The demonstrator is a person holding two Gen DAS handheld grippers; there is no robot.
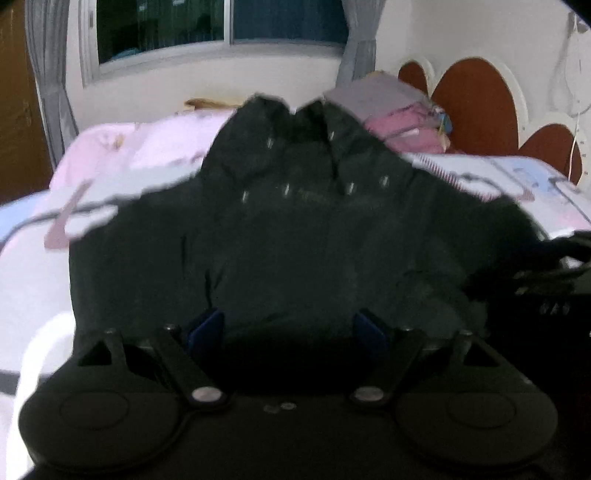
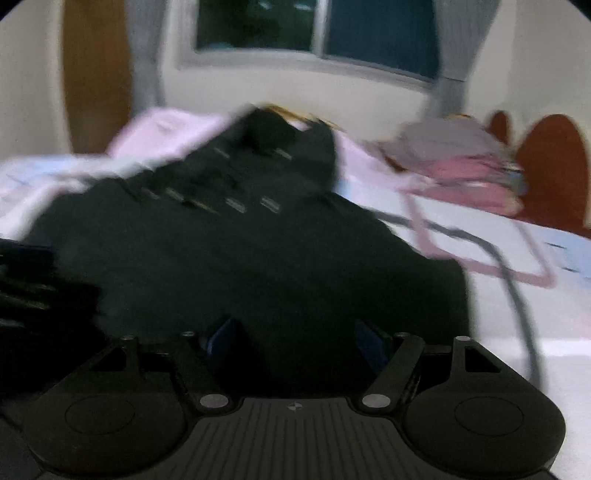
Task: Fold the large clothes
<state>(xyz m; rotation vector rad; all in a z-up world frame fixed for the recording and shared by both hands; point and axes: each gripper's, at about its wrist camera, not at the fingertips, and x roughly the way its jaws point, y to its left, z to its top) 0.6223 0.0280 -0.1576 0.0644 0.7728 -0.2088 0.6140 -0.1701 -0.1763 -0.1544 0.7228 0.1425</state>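
A large black jacket (image 1: 295, 229) with small silver snaps lies spread on a bed, collar pointing away toward the window. It also shows in the right wrist view (image 2: 258, 251). My left gripper (image 1: 288, 328) is open, its blue pads (image 1: 207, 328) wide apart at the jacket's near hem, with nothing between them. My right gripper (image 2: 299, 339) is open too, its blue pads (image 2: 221, 339) spread over the near hem on the jacket's right part. The other gripper shows as a dark shape at the right edge of the left wrist view (image 1: 554, 273). Both views are blurred.
The bed has a pink, white and blue printed cover (image 1: 110, 155). A stack of folded grey and pink clothes (image 1: 402, 122) sits by the red headboard (image 1: 476, 107). A window (image 1: 221, 26) with grey curtains is behind the bed.
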